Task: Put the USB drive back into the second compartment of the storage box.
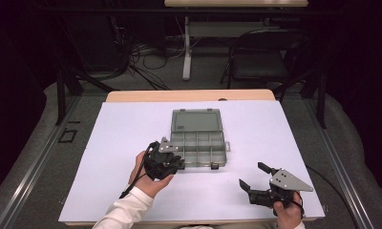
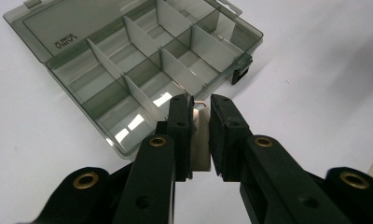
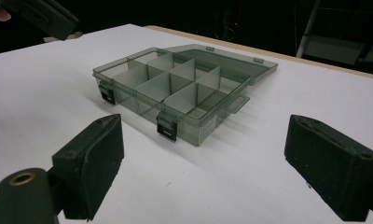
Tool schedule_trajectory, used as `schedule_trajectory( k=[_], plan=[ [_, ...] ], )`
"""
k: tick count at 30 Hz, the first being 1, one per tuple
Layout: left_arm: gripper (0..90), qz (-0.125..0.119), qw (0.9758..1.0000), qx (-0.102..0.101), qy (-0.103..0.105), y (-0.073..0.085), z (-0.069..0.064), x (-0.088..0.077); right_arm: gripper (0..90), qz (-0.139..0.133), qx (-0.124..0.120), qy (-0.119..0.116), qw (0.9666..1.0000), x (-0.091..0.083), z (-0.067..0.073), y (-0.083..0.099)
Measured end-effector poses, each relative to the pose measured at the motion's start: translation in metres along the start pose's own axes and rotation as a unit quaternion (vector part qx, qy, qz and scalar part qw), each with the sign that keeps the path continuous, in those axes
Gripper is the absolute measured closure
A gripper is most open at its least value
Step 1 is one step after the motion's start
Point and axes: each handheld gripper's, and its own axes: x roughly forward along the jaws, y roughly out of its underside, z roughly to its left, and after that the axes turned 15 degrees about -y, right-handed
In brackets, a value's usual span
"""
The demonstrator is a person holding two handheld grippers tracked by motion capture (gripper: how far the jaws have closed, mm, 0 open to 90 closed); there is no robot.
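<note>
A smoky grey clear organiser box [image 1: 198, 143] lies open at the table's middle, its lid [image 1: 196, 119] folded back flat. Upright dividers split the box [image 2: 142, 60] into several compartments. My left gripper [image 1: 178, 163] hovers at the box's near left corner. In the left gripper view its jaws [image 2: 201, 135] are shut on a thin pale divider plate [image 2: 202, 144], held upright just short of the box's rim. My right gripper [image 1: 253, 175] rests open near the front right of the table. Its pads [image 3: 93, 158] stand wide apart with nothing between them, facing the box [image 3: 175, 88].
A white sheet [image 1: 122, 143] covers the wooden table, whose far edge [image 1: 189, 95] shows. Two black latches [image 3: 168, 128] hang on the box's front wall. Behind the table stand a dark folding chair [image 1: 260, 59], a desk leg [image 1: 186, 47] and floor cables.
</note>
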Motion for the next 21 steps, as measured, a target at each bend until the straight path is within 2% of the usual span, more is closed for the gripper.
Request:
schedule_trajectory(
  k=[9, 21],
  plan=[
    [79.3, 0.005, 1.0, 0.004, -0.004, -0.012, 0.006, 0.009, 11.9, 0.001, -0.001, -0.001, 1.0, 0.001, 0.0, 0.0],
    [79.4, 0.005, 0.9996, 0.026, -0.013, -0.032, 0.008, 0.019, 12.0, 0.003, 0.001, -0.001, 1.0, 0.0, 0.0, 0.0]
  ],
)
